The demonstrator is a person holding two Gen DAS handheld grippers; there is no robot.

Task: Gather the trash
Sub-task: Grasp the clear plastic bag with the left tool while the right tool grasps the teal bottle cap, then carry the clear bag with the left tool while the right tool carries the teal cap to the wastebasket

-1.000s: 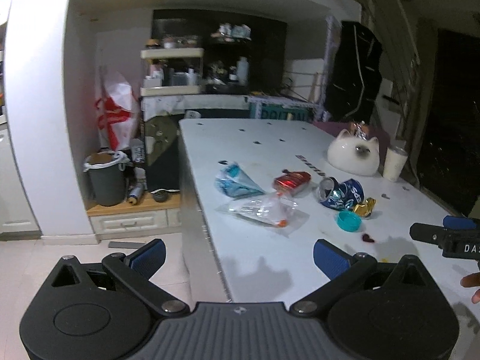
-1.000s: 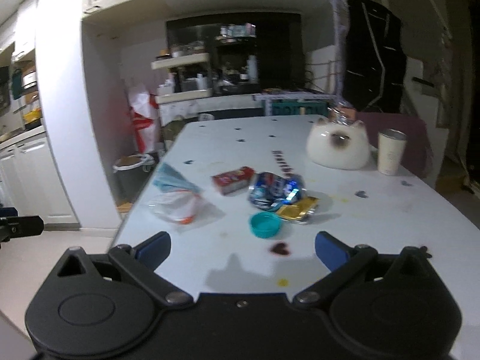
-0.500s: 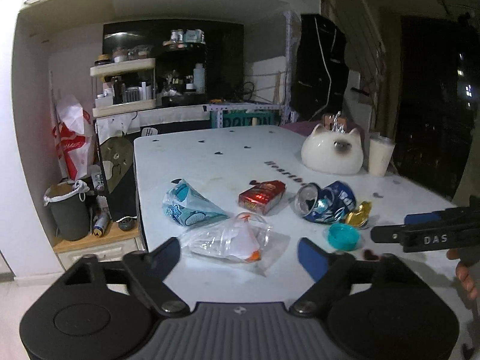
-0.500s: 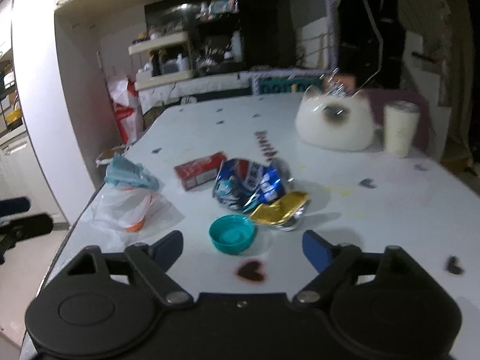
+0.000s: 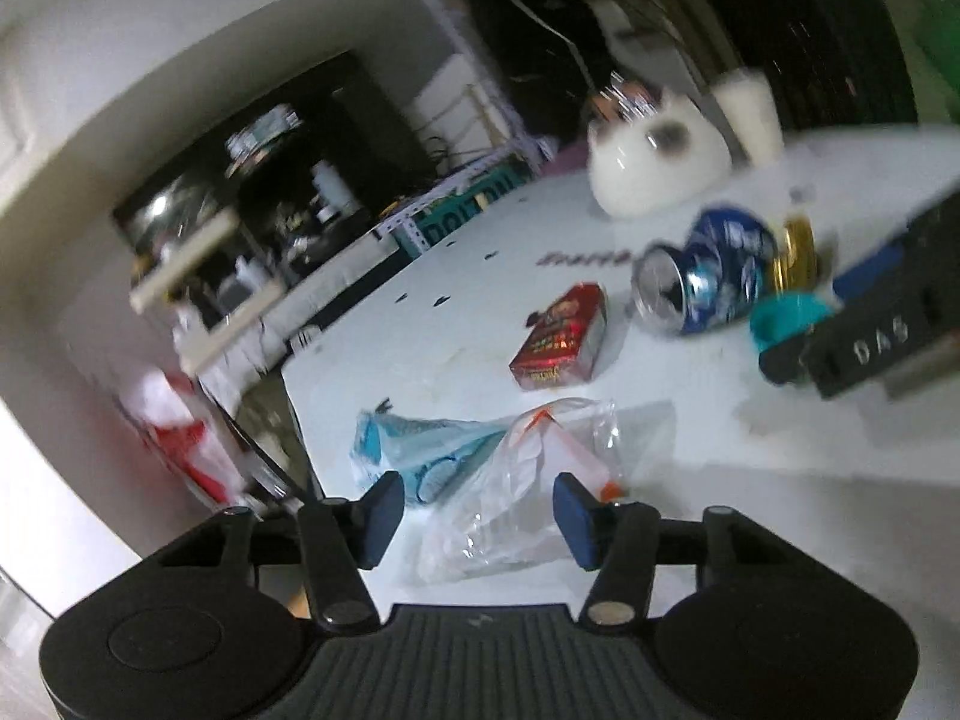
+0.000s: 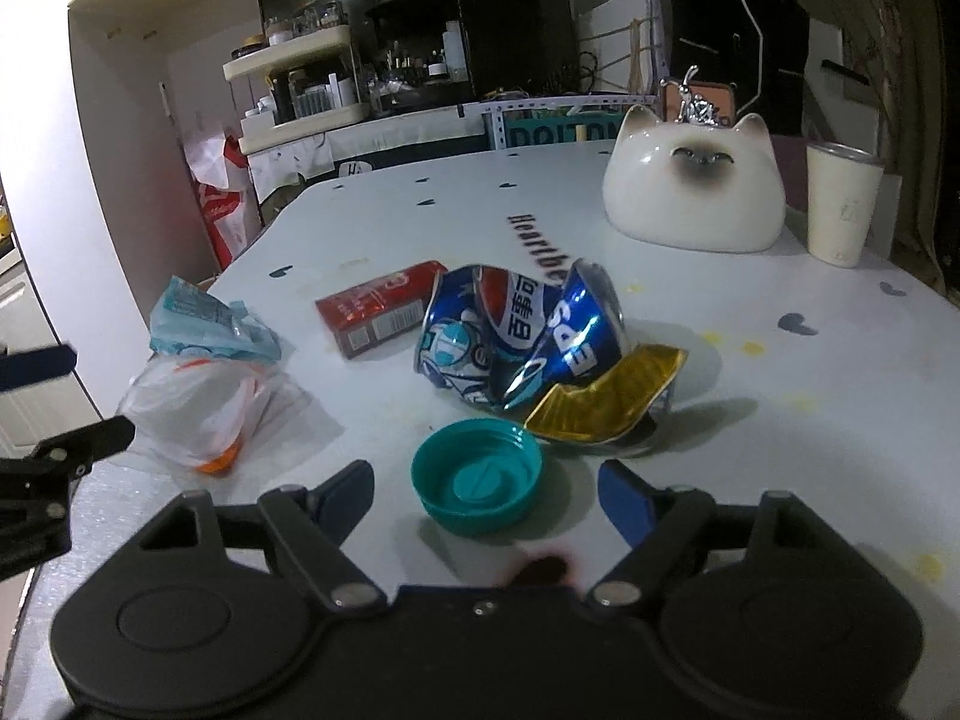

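While closing, left fingers [image 5: 474, 510] straddle clear bag [image 5: 516, 498] | right fingers [image 6: 483, 498] spread around teal cap [image 6: 477, 486]

We see a white table [image 6: 750, 276] printed with dark hearts; near its left edge lie a clear plastic bag [image 6: 198, 414] and a blue wrapper [image 6: 204, 324]; mid-surface a red box [image 6: 378, 315], crushed Pepsi can [image 6: 516, 342], gold foil [image 6: 606, 402], teal cap [image 6: 477, 486]; toward the far right corner a cat-shaped ceramic [image 6: 696, 192] and cup [image 6: 840, 204].
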